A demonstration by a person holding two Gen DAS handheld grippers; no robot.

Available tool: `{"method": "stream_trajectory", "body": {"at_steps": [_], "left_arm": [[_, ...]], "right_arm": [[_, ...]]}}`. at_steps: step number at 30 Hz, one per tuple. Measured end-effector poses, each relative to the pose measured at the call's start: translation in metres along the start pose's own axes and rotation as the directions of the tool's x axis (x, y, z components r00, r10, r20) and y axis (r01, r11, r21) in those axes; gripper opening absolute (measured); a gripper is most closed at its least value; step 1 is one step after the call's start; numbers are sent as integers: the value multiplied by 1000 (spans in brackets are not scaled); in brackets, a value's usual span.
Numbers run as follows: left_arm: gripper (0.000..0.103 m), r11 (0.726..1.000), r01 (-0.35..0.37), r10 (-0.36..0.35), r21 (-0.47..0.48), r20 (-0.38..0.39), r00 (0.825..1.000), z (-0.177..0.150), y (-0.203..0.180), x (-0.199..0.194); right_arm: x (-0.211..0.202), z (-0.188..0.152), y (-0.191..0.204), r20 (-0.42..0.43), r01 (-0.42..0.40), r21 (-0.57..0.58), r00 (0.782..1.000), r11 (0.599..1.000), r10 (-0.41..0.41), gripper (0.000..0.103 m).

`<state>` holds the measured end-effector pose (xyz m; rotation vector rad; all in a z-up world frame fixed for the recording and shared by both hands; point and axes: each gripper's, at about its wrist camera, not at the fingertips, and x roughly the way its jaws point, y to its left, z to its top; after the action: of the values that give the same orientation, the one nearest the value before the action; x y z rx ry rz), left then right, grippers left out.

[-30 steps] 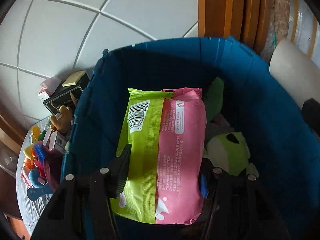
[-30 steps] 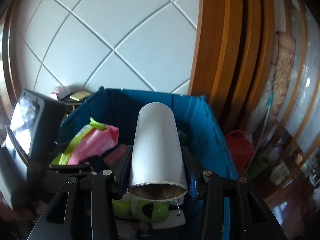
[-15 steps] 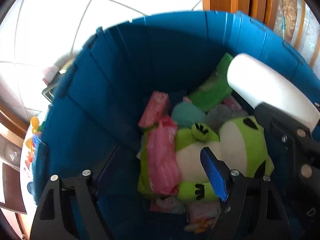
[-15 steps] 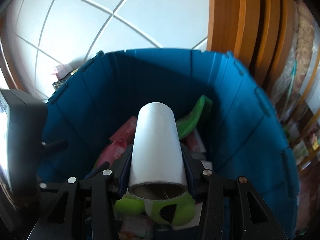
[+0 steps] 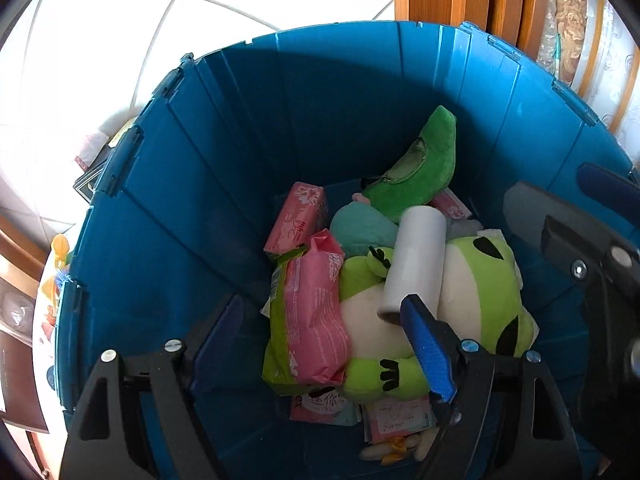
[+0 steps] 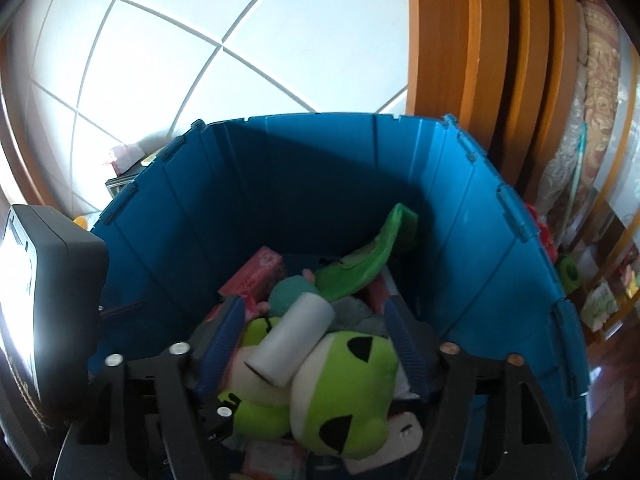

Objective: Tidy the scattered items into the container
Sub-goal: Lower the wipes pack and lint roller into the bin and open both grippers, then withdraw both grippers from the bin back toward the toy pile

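Note:
Both grippers hang over the deep blue container (image 5: pixel 240 160). My left gripper (image 5: pixel 320 332) is open with nothing in it; the pink-and-green pack (image 5: pixel 316 320) lies loose below it against a green frog plush (image 5: pixel 480 280). A white roll (image 5: pixel 416 264) rests across the plush. My right gripper (image 6: pixel 314 336) has its jaws opening; the white roll (image 6: pixel 292 344) lies free beneath them on the frog plush (image 6: pixel 352 384), and the pads do not touch it. A dark green plush (image 6: pixel 368 260) and pink packets (image 5: pixel 300 220) fill the back.
Small toys (image 5: pixel 56 264) and a black box (image 5: pixel 88 184) sit outside the container's left wall. A wooden door frame (image 6: pixel 460 60) stands behind it on the right, with cluttered shelves (image 6: pixel 600 300) further right. The right gripper's body (image 5: pixel 580 248) is close to my left one.
The left gripper let go of the pink-and-green pack, which dropped into the container. The right gripper sank over the container and released the white roll onto the frog plush.

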<state>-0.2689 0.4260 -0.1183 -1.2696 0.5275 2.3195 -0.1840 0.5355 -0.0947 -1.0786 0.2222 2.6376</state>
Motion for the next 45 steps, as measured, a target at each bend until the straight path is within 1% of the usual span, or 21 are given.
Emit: {"method": "stream_trajectory", "body": {"at_steps": [3,8,10,11,15,18,21,23,25,27,29,30,31,34,36,38,41,43,45], "left_arm": [[81,1000,0,0,4,3,1000,0,-1,-1],[81,1000,2,-2,1,10,1000,1,0,-2],[81,1000,5,-5,-4,13,1000,1,1,-3],[81,1000,3,-3,-4,17,1000,2,1,-3],[81,1000,-22,22,-4,44,999,1,2,-9],[81,997,-77,76,-1,72,994,-2,4,-16],[81,991,-131,130,-1,134,982,-6,7,-30],[81,991,-137,137,-12,185,973,-7,9,-44],[81,993,-115,118,-27,223,968,-8,15,-62],[81,995,-89,100,-53,269,958,-14,23,-84],[81,996,-62,79,-63,314,946,-22,29,-109],[81,996,-52,72,-69,340,938,-26,32,-122],[82,996,-43,69,-79,364,929,-31,36,-134],[92,992,-6,59,-129,414,908,-50,52,-165],[92,987,19,54,-162,431,901,-64,65,-180],[92,982,23,62,-185,443,894,-79,80,-191],[92,974,-28,133,-227,460,878,-106,109,-203],[93,961,-54,179,-270,463,868,-124,135,-208],[93,950,-53,195,-307,455,869,-142,166,-211]], "right_arm": [[-2,0,-1,9,15,3,1000,1000,-15,82],[-2,-1,-5,2,31,18,1000,999,-31,90],[-3,-1,-8,0,34,27,999,999,-34,99],[-4,-1,-8,2,37,31,999,999,-37,102],[-11,-3,-11,25,34,43,999,999,-35,103],[-17,-4,-13,37,-14,63,999,998,12,103],[-30,-4,-17,83,-31,86,996,996,24,103],[-40,-3,-21,123,-41,104,992,994,28,103],[-52,-2,-24,162,-50,114,986,992,31,103],[-66,-3,-25,199,-65,119,979,991,41,103],[-80,-4,-26,232,-81,132,972,988,49,103],[-89,-6,-26,249,-94,141,967,986,56,103],[-97,-7,-26,264,-107,148,962,983,65,103],[-119,-13,-17,306,-130,159,949,979,77,103],[-132,-19,-5,328,-156,160,940,975,97,103],[-141,-25,9,342,-185,153,931,971,123,103],[-156,-37,41,369,-223,133,915,966,160,103],[-164,-43,67,376,-222,123,913,967,161,103],[-170,-47,98,372,-229,104,911,968,176,103]]}}
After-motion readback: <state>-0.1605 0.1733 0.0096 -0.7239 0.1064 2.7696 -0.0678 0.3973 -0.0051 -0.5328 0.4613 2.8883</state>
